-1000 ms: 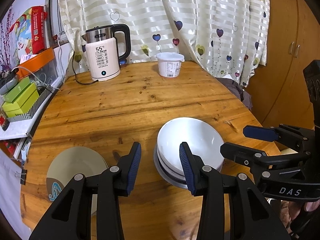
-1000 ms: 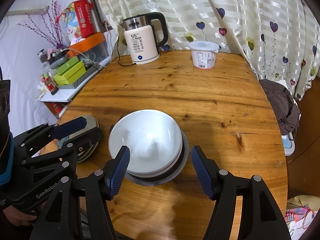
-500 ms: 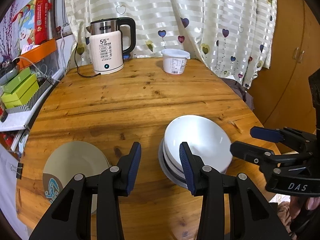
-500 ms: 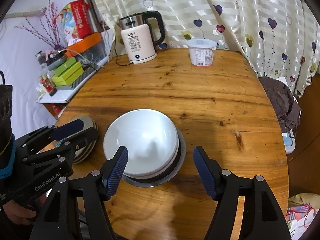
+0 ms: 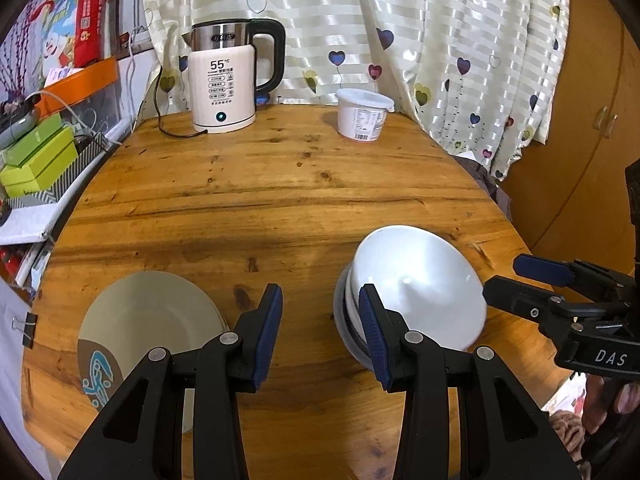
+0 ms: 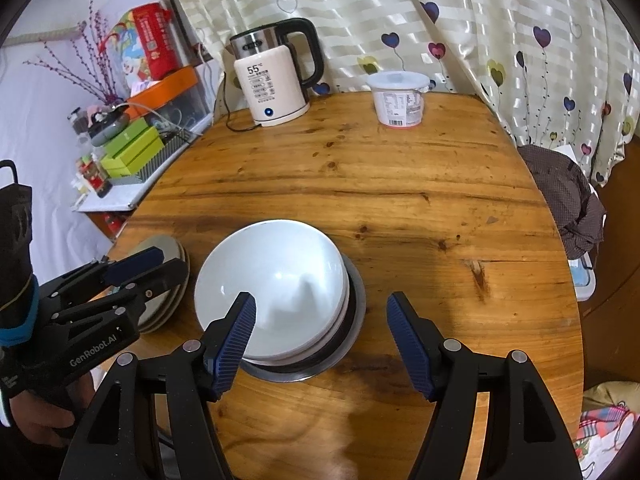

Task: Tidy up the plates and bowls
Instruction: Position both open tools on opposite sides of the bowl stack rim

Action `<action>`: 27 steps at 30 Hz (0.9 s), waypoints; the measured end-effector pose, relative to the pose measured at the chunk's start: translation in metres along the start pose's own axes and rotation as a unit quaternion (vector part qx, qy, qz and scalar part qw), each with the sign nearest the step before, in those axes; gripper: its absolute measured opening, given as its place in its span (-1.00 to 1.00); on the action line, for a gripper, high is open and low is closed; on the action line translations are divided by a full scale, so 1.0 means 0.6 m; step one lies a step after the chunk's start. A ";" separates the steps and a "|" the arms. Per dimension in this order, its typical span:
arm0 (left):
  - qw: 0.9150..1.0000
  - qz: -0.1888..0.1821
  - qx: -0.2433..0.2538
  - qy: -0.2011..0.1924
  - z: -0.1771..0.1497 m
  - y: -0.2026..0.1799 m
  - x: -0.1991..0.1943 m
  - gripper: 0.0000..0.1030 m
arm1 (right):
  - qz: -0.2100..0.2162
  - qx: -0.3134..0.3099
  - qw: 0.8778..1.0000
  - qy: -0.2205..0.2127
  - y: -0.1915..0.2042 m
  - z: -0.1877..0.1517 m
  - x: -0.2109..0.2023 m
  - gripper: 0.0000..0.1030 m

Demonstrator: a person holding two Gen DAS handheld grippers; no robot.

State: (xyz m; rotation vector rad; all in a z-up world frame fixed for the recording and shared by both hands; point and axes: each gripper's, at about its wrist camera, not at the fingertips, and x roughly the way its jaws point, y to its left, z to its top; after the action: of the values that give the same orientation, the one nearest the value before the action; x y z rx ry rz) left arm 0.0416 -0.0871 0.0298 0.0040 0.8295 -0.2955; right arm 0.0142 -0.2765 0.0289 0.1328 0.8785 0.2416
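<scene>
The left gripper (image 5: 320,332) has shifted leftward, spread and empty; the right gripper (image 6: 322,344), also spread, holds nothing near nested white bowls (image 6: 276,280) on a metal plate (image 6: 354,320).

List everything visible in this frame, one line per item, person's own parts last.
table: one, brown wood, round.
white bowls: stacked, near middle, on a grey metal plate.
beige plates: stack, table's near left edge.
kettle: one, white and steel, far side.
tub: one, white, lidded, right of kettle.
curtain: cream, heart-printed, behind.
green boxes: on left shelf.
left gripper: black, blue pads, open, empty.
right gripper: open, empty.
</scene>
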 end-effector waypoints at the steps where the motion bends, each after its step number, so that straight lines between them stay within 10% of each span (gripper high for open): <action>1: 1.000 0.000 -0.004 0.000 0.000 0.004 0.001 -0.20 | -0.001 0.000 1.000 0.000 0.000 0.001 0.001 0.33; 27: 0.999 -0.019 -0.041 0.021 -0.008 0.037 0.019 -0.20 | -0.031 -0.015 0.999 -0.020 -0.006 0.002 -0.012 0.33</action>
State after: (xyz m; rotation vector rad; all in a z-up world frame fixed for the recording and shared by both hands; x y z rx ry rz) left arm 0.0513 -0.0684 0.0158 -0.0828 0.8845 -0.2983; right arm 0.0114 -0.2820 0.0342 0.0830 0.8373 0.1941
